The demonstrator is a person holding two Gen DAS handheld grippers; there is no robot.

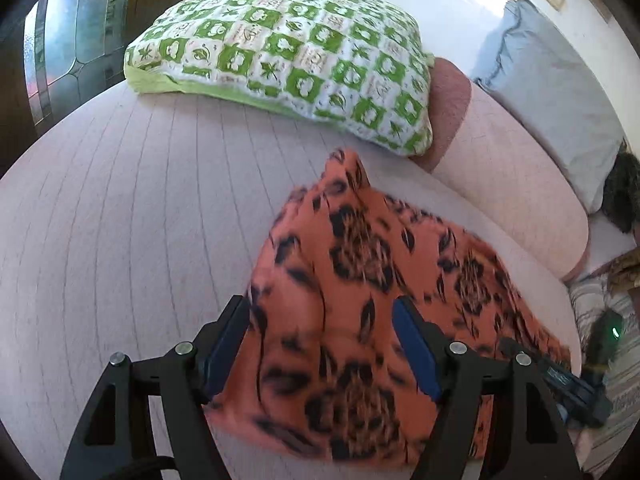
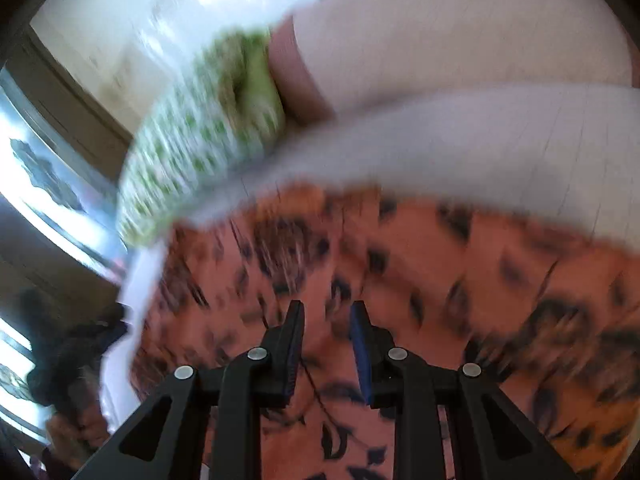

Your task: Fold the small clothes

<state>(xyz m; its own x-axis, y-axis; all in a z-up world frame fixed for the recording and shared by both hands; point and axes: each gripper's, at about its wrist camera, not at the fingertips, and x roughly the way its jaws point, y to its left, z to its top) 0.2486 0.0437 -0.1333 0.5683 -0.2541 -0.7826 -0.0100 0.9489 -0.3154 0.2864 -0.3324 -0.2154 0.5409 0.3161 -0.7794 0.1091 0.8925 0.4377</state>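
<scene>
The orange patterned cloth [image 1: 360, 280] is spread on the pale bed [image 1: 120, 220], directly beneath both grippers. The left gripper [image 1: 320, 344] is held wide; the right gripper [image 2: 326, 344] is narrowed, apparently empty, blurred.

Orange garment [image 1: 360, 300] w/ black floral print; rumpled on pale bedsheet

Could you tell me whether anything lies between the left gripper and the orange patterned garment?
Nothing visible does: the left gripper hangs open directly over the orange garment, and the green-checked pillow lies beyond it.
</scene>
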